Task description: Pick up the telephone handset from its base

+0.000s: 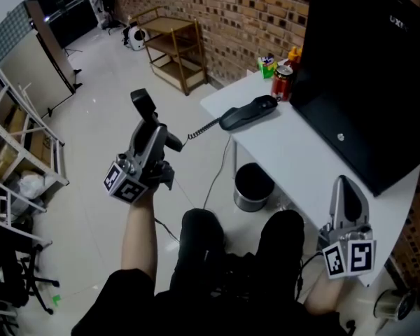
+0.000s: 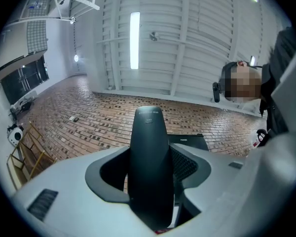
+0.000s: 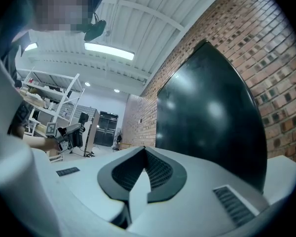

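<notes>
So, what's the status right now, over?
Left hand-held gripper shut on telephone handset, held clear of base. Right hand-held gripper shut, empty. Coiled cord trailing, nothing blocking.

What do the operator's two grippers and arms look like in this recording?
Both the left gripper and right gripper have pale grey tapered shells with dark textured fingers. Each carries a cube of black-and-white square markers: left cube, right cube. The forearms are bare below a black top.
</notes>
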`<state>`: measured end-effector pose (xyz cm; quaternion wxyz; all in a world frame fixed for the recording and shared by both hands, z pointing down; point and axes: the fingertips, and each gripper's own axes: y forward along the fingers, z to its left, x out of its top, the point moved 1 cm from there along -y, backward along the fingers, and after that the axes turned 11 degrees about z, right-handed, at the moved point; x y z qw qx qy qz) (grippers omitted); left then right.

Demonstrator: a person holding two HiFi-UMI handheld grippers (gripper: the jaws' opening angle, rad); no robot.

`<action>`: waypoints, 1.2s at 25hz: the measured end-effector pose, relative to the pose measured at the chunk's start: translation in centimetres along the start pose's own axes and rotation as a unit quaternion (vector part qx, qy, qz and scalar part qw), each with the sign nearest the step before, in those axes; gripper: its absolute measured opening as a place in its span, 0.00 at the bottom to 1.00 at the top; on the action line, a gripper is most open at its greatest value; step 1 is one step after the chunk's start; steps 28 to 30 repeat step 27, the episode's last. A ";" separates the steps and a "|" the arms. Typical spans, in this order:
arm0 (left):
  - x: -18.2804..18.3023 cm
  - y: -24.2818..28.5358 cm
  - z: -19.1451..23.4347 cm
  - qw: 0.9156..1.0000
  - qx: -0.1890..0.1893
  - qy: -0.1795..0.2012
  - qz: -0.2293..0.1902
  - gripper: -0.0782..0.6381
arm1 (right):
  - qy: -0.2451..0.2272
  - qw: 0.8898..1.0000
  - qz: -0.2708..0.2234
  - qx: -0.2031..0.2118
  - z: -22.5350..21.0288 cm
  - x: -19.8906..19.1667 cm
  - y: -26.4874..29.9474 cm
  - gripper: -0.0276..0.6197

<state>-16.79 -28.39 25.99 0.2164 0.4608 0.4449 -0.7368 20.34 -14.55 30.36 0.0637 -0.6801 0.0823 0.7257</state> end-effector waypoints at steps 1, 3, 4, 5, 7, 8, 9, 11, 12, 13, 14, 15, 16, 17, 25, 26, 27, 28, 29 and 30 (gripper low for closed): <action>-0.1 0.0 -0.1 1.000 -0.003 0.002 0.001 0.45 | -0.006 1.000 -0.003 0.000 0.1 0.1 -0.1 0.06; -0.2 0.0 0.0 1.000 0.004 -0.002 0.004 0.45 | -0.017 1.000 -0.006 -0.003 0.2 0.4 -0.3 0.05; -0.3 0.0 0.1 1.000 0.007 -0.005 0.005 0.45 | -0.020 1.000 -0.007 -0.004 0.2 0.5 -0.3 0.05; -0.4 0.0 0.1 1.000 0.007 -0.005 0.006 0.45 | -0.020 1.000 -0.008 -0.003 0.2 0.5 -0.3 0.05; -0.6 -0.2 0.3 1.000 -0.002 0.008 0.006 0.45 | -0.016 1.000 -0.010 -0.002 0.1 0.5 -0.3 0.05; -0.6 -0.2 0.2 1.000 -0.004 0.009 0.006 0.45 | -0.013 1.000 -0.011 -0.003 -0.1 0.4 -0.4 0.05; -0.6 -0.1 0.0 1.000 -0.002 0.001 0.005 0.45 | -0.011 1.000 -0.011 -0.004 -0.2 0.4 -0.4 0.05; -0.5 0.2 0.0 1.000 0.010 -0.013 0.009 0.45 | -0.008 1.000 -0.011 -0.005 -0.4 0.3 -0.5 0.06; -0.6 0.2 0.0 1.000 0.012 -0.013 0.010 0.45 | -0.007 1.000 -0.012 -0.004 -0.5 0.3 -0.6 0.06; -0.6 0.2 0.1 1.000 0.011 -0.011 0.010 0.45 | -0.006 1.000 -0.012 -0.003 -0.5 0.3 -0.6 0.06; -0.7 0.2 0.0 1.000 0.008 -0.009 0.009 0.45 | -0.006 1.000 -0.011 -0.002 -0.6 0.3 -0.6 0.06; -0.7 0.2 -0.2 1.000 0.002 -0.007 0.007 0.45 | -0.007 1.000 -0.011 -0.001 -0.7 0.3 -0.7 0.06; -0.7 0.2 -0.3 1.000 -0.003 -0.004 0.005 0.45 | -0.007 1.000 -0.010 -0.002 -0.7 0.3 -0.7 0.05; -0.7 0.2 -0.2 1.000 -0.006 -0.002 0.005 0.45 | -0.008 1.000 -0.011 -0.003 -0.8 0.4 -0.8 0.06; -0.9 0.8 -0.8 1.000 -0.003 -0.013 0.010 0.45 | 0.000 1.000 -0.013 -0.012 -1.8 -0.1 -1.0 0.06; -0.8 0.9 -1.0 1.000 -0.007 -0.012 0.009 0.45 | 0.001 1.000 -0.014 -0.013 -1.9 -0.1 -1.0 0.06; -0.8 1.1 -1.1 1.000 -0.010 -0.011 0.009 0.45 | 0.002 1.000 -0.015 -0.014 -2.0 -0.2 -0.9 0.05; -0.8 1.1 -1.1 1.000 -0.010 -0.011 0.009 0.45 | 0.002 1.000 -0.015 -0.014 -2.0 -0.2 -0.9 0.05; -0.8 1.1 -1.1 1.000 -0.010 -0.011 0.009 0.45 | 0.002 1.000 -0.015 -0.014 -2.0 -0.2 -0.9 0.05; -0.8 1.1 -1.1 1.000 -0.010 -0.011 0.009 0.45 | 0.002 1.000 -0.015 -0.014 -2.0 -0.2 -0.9 0.05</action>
